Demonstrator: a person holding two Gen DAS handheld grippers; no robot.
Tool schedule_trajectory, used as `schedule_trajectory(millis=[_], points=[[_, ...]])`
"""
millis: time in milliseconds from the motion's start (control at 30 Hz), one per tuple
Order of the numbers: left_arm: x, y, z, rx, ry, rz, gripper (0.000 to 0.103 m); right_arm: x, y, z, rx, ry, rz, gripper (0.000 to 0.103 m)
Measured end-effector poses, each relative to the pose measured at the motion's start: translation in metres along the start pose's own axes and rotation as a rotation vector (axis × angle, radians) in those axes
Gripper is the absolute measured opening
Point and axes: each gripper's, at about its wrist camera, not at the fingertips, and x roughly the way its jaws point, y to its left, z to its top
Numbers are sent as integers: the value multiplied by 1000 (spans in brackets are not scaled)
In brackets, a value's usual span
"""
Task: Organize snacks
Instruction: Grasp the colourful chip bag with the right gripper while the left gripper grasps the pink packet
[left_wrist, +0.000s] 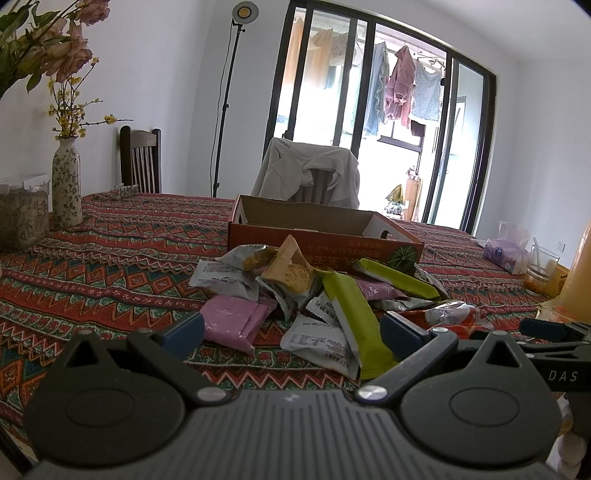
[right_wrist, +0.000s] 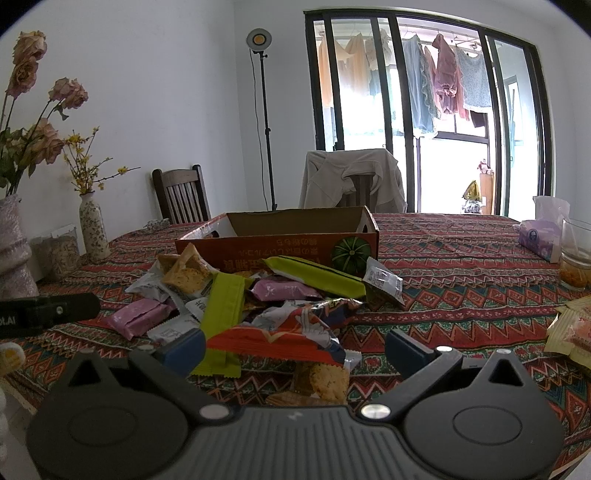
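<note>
A heap of snack packets (left_wrist: 314, 295) lies on the patterned tablecloth in front of an open orange cardboard box (left_wrist: 317, 236). The heap holds green bars (left_wrist: 351, 317), a pink packet (left_wrist: 232, 321), grey-white packets and an orange-red packet (right_wrist: 280, 336). My left gripper (left_wrist: 291, 328) is open just short of the heap's near edge, its jaws wide apart around a grey-white packet and the green bar. My right gripper (right_wrist: 295, 343) is open too, with the orange-red packet lying between its fingers, untouched. The box (right_wrist: 280, 240) looks empty from here.
Two vases with dried flowers (left_wrist: 66, 184) and a clear jar (left_wrist: 22, 218) stand at the table's left. A tissue pack (left_wrist: 506, 254) and a glass (left_wrist: 543, 269) sit at the right, with yellow packets (right_wrist: 572, 332) near the right edge. Chairs (right_wrist: 354, 184) stand behind the table.
</note>
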Motion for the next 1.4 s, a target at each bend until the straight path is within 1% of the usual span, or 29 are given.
schedule_trajectory(millis=[300,567,633,733,867,900,933,967,1033,1067,1100,1133,1167,1233,1267,1300,1400], points=[[2,-1,-2,0,1,3,103,1,1,1,0,-7,3,103],[9,8,3,-11,20,16,103,24,6,21,7,11,-11,103],[11,10,3,-18,25,22,103,35,8,26,5,35,-36,103],[13,14,4,-27,33,27,103,56,9,31,5,91,-95,103],[15,17,5,-37,37,34,103,81,7,33,-1,172,-116,101],[15,18,5,-37,39,34,103,85,7,33,-5,188,-126,99],[15,18,5,-37,42,35,103,90,6,33,-10,205,-136,93],[16,18,4,-35,45,36,103,94,5,32,-15,221,-141,91],[17,18,4,-37,49,35,103,99,4,29,-32,253,-148,82],[17,18,4,-39,52,35,103,101,2,28,-35,264,-150,79],[18,19,4,-40,54,35,103,103,1,27,-35,274,-146,72],[19,19,3,-41,56,36,103,105,-1,25,-34,284,-145,63],[20,19,3,-42,59,37,103,106,-4,24,-29,290,-144,61],[22,20,3,-45,65,39,103,102,-8,22,-19,274,-120,52],[23,21,2,-46,67,41,103,100,-10,21,-18,265,-122,51],[24,21,2,-47,69,43,103,97,-10,21,-21,256,-124,47],[25,23,3,-51,74,48,103,89,-14,18,-25,224,-108,47]])
